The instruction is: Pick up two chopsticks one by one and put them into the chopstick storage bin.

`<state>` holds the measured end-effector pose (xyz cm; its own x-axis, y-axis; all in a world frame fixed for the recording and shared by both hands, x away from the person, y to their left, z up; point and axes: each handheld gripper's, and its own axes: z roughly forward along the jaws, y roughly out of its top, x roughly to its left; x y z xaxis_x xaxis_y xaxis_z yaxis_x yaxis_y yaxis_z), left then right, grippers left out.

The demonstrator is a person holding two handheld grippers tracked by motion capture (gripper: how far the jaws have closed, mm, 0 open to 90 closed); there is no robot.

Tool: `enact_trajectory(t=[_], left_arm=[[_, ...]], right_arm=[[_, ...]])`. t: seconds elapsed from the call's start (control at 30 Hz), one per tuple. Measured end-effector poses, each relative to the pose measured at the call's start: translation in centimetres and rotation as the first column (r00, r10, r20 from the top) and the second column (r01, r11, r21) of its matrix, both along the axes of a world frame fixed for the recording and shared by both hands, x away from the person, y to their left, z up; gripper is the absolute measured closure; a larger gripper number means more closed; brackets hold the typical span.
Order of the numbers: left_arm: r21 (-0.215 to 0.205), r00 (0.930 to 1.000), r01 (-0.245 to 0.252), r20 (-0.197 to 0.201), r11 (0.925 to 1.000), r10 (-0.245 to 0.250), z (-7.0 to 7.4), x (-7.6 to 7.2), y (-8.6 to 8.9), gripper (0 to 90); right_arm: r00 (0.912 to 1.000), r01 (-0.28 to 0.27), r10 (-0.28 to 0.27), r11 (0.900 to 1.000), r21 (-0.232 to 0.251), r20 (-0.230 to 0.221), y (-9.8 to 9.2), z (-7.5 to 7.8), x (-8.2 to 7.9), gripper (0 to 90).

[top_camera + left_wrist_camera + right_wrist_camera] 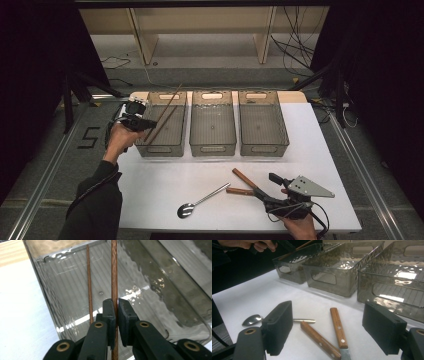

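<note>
Nearest to us, our right gripper [265, 192] rests low over the white table [325, 150] at its front right, jaws spread wide with nothing between them. In the right gripper view the two knives [332, 335] lie just ahead of the pads, their wooden handles crossing near the blades. Just left of them lies the spoon [200, 202], bowl toward us, its handle pointing at the knives.

Farther off, three smoky clear bins stand side by side along the back of the table. Our left gripper [142, 122] hangs over the near left corner of the left bin [161, 148]. Its jaws are pinched tight on a chopstick [114, 277], the pads pressing both its sides in the left gripper view, and the stick runs on over the inside of the bin. A second chopstick [89, 285] lies inside that bin, just beside the held one and roughly parallel to it. In the high view both sticks slant up to the bin's far rim. The middle bin [213, 149] and right bin [263, 148] hold nothing we can see.
</note>
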<state>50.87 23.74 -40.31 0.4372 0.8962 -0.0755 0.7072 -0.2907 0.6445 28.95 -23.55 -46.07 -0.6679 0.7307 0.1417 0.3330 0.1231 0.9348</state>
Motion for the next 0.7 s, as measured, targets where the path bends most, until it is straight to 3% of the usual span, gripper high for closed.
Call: enact_trajectory(t=[0.7], left_arm=[[0.044,0.9963,-0.017,-0.084,0.9989,0.021,-1.4,0.0,0.4,84.0]], right_arm=[[1.0000,0.005,-0.005,1.000,0.004,0.001,-0.1,0.1,0.0,25.3]])
